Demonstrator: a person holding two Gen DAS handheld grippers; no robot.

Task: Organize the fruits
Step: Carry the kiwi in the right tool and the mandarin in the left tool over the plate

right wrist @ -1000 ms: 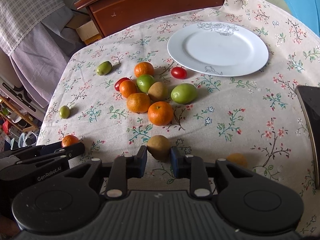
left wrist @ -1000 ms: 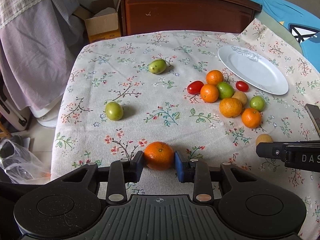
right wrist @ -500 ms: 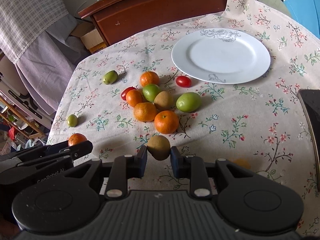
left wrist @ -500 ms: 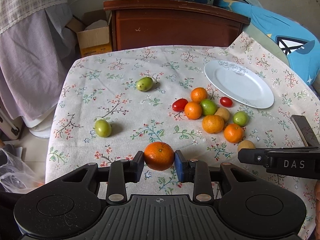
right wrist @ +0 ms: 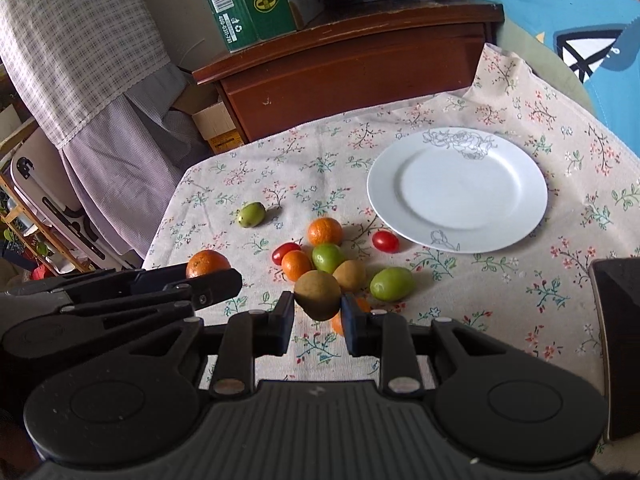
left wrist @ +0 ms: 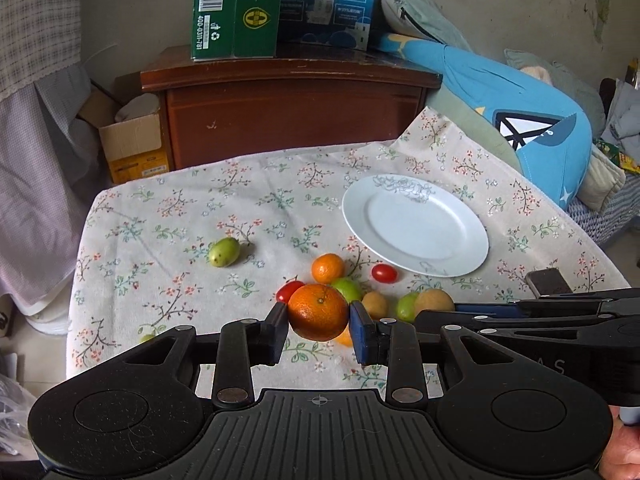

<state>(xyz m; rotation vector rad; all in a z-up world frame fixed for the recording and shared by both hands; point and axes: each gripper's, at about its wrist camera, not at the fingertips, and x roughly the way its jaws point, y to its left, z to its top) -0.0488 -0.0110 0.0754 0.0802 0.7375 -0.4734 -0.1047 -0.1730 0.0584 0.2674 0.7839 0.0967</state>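
My left gripper (left wrist: 319,326) is shut on an orange (left wrist: 318,312) and holds it above the table. My right gripper (right wrist: 318,314) is shut on a brown kiwi-like fruit (right wrist: 317,294), also lifted. The orange shows in the right wrist view (right wrist: 207,263) and the brown fruit in the left wrist view (left wrist: 434,301). A white plate (right wrist: 457,189) lies empty at the far right; it also shows in the left wrist view (left wrist: 414,225). A cluster of oranges, green fruits and cherry tomatoes (right wrist: 328,254) lies left of the plate. A green fruit (right wrist: 251,214) lies apart, farther left.
A floral tablecloth (right wrist: 500,280) covers the table. A dark flat object (right wrist: 616,320) lies at the right edge. A wooden cabinet (left wrist: 288,96) with boxes stands behind the table. A blue cushion (left wrist: 520,120) is at the right.
Both grippers have lifted their fruits off the table and risen, and the view has tilted up toward the cabinet. The other fruits and the plate have not moved.
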